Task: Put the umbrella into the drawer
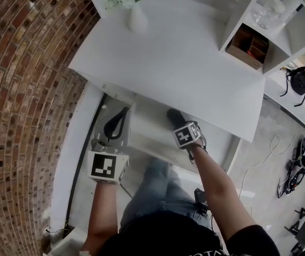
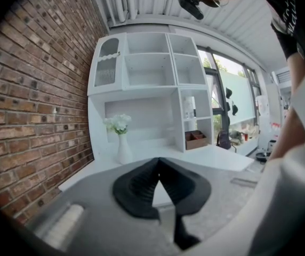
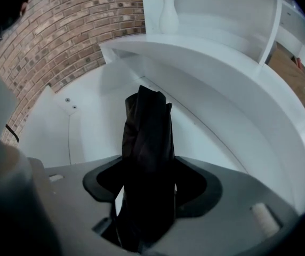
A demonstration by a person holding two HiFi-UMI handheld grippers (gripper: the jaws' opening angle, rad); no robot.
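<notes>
A black folded umbrella (image 1: 173, 115) hangs tip-down over the open white drawer (image 1: 147, 137) under the desk. My right gripper (image 1: 180, 125) is shut on it. In the right gripper view the umbrella (image 3: 147, 137) fills the space between the jaws of the right gripper (image 3: 148, 177) and points into the drawer's white inside (image 3: 83, 127). My left gripper (image 1: 115, 125) is by the drawer's left side. In its own view the left gripper (image 2: 158, 163) has its black tips touching, with nothing between them.
The white desk top (image 1: 184, 63) overhangs the drawer's back. A white vase of flowers (image 1: 136, 15) stands at its far left. A white shelf unit (image 1: 270, 25) with a brown box (image 1: 246, 47) is at the far right. A brick wall (image 1: 24, 89) runs along the left.
</notes>
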